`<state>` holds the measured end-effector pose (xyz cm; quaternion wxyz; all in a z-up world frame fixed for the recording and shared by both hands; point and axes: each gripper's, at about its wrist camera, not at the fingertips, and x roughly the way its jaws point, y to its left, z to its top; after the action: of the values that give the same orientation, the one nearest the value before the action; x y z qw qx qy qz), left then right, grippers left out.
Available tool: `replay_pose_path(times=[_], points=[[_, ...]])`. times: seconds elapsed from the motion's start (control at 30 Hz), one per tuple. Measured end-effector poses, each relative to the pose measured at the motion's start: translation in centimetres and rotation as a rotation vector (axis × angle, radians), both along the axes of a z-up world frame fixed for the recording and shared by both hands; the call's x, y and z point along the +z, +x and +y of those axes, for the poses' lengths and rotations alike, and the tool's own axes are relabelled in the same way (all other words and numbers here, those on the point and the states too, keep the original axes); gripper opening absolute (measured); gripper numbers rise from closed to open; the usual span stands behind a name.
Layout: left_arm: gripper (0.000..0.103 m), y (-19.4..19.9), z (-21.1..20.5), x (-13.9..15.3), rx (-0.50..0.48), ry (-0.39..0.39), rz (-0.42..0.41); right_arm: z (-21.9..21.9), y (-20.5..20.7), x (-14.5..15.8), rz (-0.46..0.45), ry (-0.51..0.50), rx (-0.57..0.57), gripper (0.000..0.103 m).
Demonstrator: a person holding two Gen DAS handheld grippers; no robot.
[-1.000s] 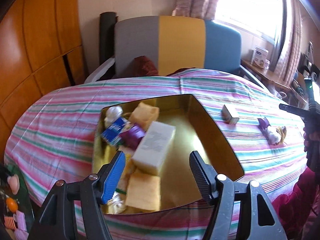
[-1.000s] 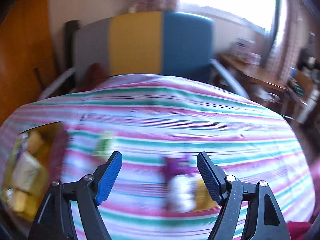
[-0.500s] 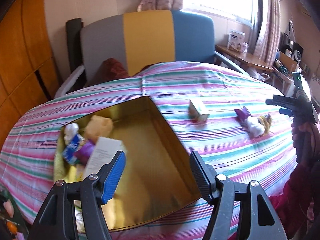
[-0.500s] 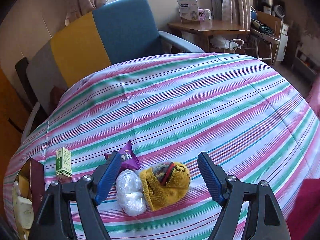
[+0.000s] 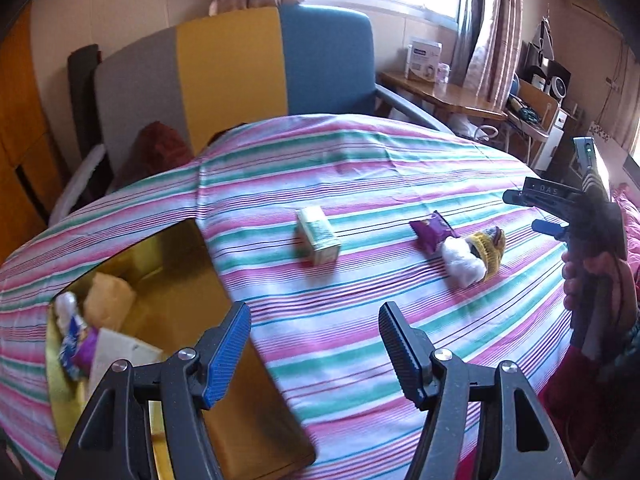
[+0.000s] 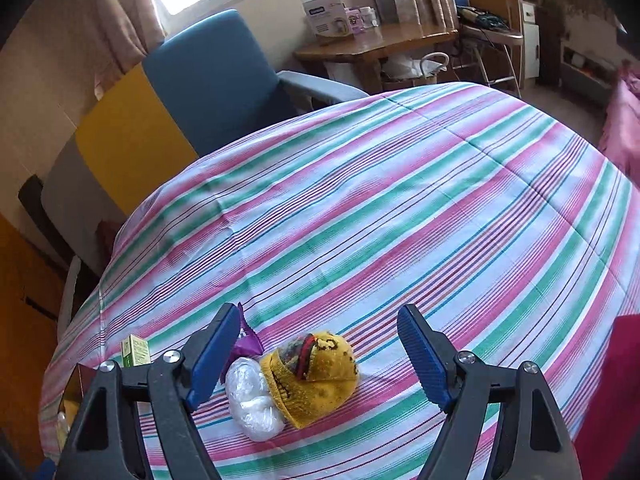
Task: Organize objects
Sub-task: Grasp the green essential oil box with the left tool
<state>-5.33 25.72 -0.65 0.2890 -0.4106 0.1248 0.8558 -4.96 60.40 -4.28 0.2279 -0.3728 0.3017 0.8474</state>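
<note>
On the striped tablecloth [image 5: 360,184] lie a small green box [image 5: 318,236], a purple snack packet [image 5: 432,234], a white plastic bundle [image 5: 462,264] and a yellow knitted piece [image 5: 490,250]. My left gripper [image 5: 314,354] is open and empty over the cloth, just right of the gold tin [image 5: 168,248]. My right gripper [image 6: 320,360] is open above the yellow knitted piece [image 6: 316,374] and the white bundle [image 6: 252,400], touching neither. The purple packet [image 6: 248,340] peeks out behind its left finger, and the green box [image 6: 136,350] lies further left.
The gold tin holds several packets and a white carton [image 5: 116,352]. A grey, yellow and blue armchair [image 5: 240,72] stands behind the table. A wooden desk [image 6: 372,40] with a box is at the back right. A hand [image 5: 592,276] holds the right gripper at the right edge.
The left gripper has swung right, off the tin and over the bare cloth. The right gripper has rolled and come down closer over the yellow piece and white bundle.
</note>
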Motion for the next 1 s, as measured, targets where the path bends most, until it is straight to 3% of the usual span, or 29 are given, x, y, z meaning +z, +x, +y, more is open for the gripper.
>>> replay_pose_path(times=[0.27,0.47,0.6,0.8,0.87,0.9,0.93,0.97,1.0], points=[[0.068,-3.6,4.0,-2.9,0.007,-0.024,-0.117,1.4,1.0,-0.2,0.052,-0.093,-0.048,0.082],[0.074,-8.3,5.4,-5.1,0.071,0.008,-0.234,0.5,0.5,0.0,0.062,-0.097,0.000,0.084],[0.080,-10.8,6.7,-6.4,0.103,-0.013,-0.244,-0.8,-0.4,0.1,0.054,-0.078,0.073,0.085],[0.080,-14.1,8.8,-8.4,0.137,-0.048,-0.255,-1.8,-0.8,0.5,0.056,-0.045,0.127,0.085],[0.077,-15.0,9.4,-8.7,0.155,-0.057,-0.245,-1.4,-0.7,0.7,0.069,-0.048,0.119,0.085],[0.067,-15.5,9.7,-9.1,0.163,-0.063,-0.243,-1.2,-0.6,0.7,0.075,-0.050,0.112,0.085],[0.045,-16.0,9.8,-9.8,0.172,-0.074,-0.270,-1.1,-0.5,0.7,0.078,-0.053,0.105,0.085],[0.033,-16.3,9.9,-10.6,0.174,-0.074,-0.317,-0.9,-0.6,0.6,0.079,-0.058,0.100,0.085],[0.031,-16.2,9.8,-10.9,0.176,-0.066,-0.336,-0.7,-0.5,0.6,0.081,-0.064,0.093,0.085]])
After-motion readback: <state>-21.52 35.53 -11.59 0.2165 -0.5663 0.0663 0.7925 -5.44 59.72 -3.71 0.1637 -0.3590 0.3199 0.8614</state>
